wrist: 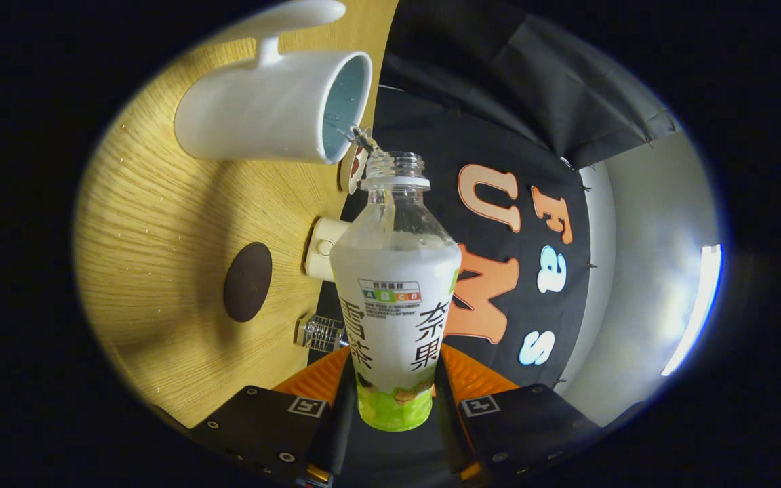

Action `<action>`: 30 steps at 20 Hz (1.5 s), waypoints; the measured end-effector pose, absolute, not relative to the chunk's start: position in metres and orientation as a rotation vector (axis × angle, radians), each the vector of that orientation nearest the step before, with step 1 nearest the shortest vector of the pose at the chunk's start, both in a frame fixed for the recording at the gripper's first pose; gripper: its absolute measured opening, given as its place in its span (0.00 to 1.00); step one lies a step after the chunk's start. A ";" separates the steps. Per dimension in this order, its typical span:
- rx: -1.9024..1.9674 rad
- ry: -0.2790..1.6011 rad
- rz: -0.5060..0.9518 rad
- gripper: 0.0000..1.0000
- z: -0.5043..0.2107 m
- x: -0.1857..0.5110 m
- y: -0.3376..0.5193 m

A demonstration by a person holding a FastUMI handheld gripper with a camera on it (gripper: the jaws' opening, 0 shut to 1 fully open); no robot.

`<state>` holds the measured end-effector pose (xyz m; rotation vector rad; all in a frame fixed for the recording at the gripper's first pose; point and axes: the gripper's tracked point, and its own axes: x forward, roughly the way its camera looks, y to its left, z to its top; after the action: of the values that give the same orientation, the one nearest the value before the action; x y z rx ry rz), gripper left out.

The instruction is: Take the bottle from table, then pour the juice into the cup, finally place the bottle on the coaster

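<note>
A: Status check. Where does the task stand?

B: Step one reads as done: the bottle [396, 298] is off the bench [160, 224] and carried tipped, its open neck level with the rim of the cup [275, 105]. Step two is under way. A thin stream of juice leaves the bottle mouth and crosses into the cup opening. Liquid sits against the bottle's low side up toward the neck.

A: How much poured?

B: Cannot tell. The cup's inside is mostly hidden from this angle.

A: Remaining?

B: Finish the pour, right the bottle, then set it on the coaster [248, 282], the dark round disc on the bench, well apart from the cup. It is bare.

A: Hand-held gripper?

B: The hand-held gripper [396, 407] is closed partway, to the bottle's width. Both fingers press the lower body from opposite sides, with the bottle running forward between them. Grip looks centred; no slip marks visible.

A: Other items?

B: A small white object and a clear glass piece at the bench edge, unidentified.
</note>
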<state>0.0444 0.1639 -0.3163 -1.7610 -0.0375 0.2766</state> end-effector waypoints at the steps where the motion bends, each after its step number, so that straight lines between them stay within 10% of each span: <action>1: -1.761 -0.039 0.277 0.57 -0.316 0.045 0.163; 30: -1.875 -0.159 0.312 0.57 -0.303 0.045 0.178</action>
<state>0.0455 0.1778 -0.3028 -1.8747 -0.1589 0.3116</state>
